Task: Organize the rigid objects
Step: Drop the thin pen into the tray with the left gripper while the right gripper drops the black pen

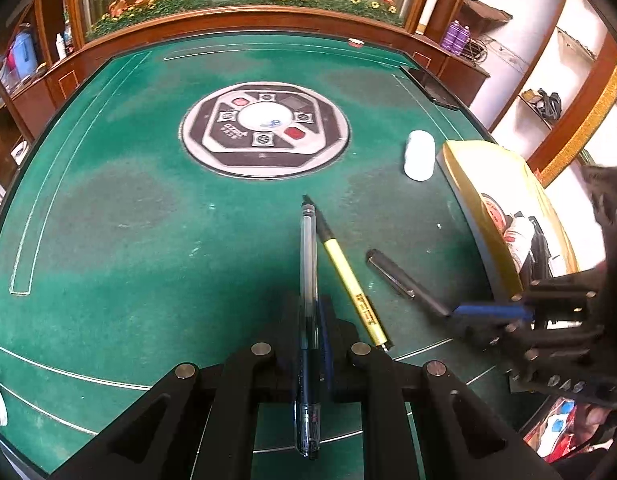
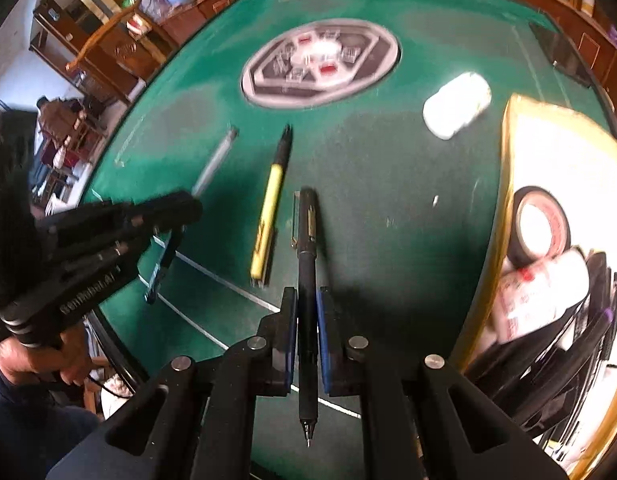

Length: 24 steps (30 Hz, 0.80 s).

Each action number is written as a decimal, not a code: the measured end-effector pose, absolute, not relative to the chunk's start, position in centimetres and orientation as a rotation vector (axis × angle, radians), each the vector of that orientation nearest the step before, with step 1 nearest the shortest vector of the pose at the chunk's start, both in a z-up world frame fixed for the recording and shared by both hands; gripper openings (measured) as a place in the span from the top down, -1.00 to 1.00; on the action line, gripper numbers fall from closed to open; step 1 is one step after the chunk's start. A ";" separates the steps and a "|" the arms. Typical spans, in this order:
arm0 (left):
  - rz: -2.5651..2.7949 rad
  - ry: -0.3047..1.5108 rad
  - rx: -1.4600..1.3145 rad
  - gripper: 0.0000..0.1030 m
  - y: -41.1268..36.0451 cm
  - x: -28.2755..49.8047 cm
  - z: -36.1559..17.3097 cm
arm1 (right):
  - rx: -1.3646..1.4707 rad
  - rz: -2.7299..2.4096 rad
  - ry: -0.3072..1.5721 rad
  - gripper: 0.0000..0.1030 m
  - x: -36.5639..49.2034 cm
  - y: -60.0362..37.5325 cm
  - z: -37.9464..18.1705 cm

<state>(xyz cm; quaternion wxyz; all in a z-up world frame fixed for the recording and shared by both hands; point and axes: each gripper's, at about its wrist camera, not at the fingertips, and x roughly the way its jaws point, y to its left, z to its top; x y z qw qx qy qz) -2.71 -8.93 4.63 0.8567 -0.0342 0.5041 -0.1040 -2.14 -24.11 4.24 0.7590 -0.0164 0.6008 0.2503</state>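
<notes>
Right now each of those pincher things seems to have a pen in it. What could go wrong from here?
The left gripper pinches the clear pen near its rear, so the long front end could swing or slip.

The right gripper holds the black pen close to the yellow pen on the green table; a careless sweep might knock it.

The gold box already looks crowded with a tape roll, so a dropped pen may bounce out.

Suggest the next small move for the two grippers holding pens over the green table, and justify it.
Probably carry both toward the yellow-rimmed box: the left gripper clamps a clear plastic pen, the right gripper a black pen, and the box already holds a tape roll.
</notes>
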 end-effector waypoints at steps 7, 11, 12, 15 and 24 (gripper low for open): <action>-0.220 1.060 -0.073 0.82 -8.7 -3.1 4.5 | -0.065 0.511 1.328 0.72 -2.1 -23.7 3.5; -0.209 1.056 -0.079 0.82 -8.0 -3.2 4.5 | -0.128 0.512 1.323 0.58 -1.6 -22.2 3.1; -0.205 1.054 -0.080 0.82 -7.9 -3.3 4.5 | -0.151 0.514 1.328 0.58 -1.5 -21.7 2.7; -0.203 1.053 -0.083 0.82 -7.7 -3.4 4.5 | -0.268 0.491 1.291 0.82 -2.2 -20.6 2.6; -0.232 1.044 -0.081 0.82 -8.6 -3.0 5.1 | -0.101 0.516 1.221 0.83 -2.4 -23.0 5.3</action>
